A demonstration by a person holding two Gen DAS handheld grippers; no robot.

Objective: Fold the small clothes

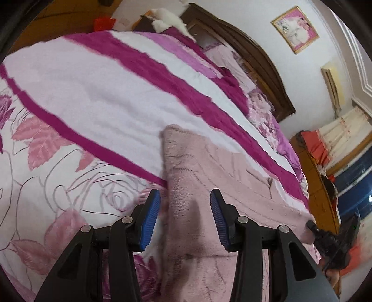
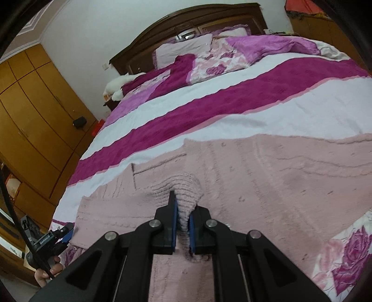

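Note:
A pale pink knitted garment lies spread across the near part of the bed. My right gripper is shut on a bunched fold of this knit, and the cloth rises in a hump just ahead of its blue pads. In the left wrist view the same pink garment runs under and between the fingers of my left gripper. That gripper's jaws stand apart, near the garment's left edge, and its pads do not press on the cloth. The left gripper also shows at the garment's near left corner, held by a hand. The right gripper shows at the garment's right edge.
The bed carries a quilt striped white and magenta, with a rose print near the foot. Pillows and a dark wooden headboard are at the far end. A wooden wardrobe stands to the left, with a white soft toy by the pillows.

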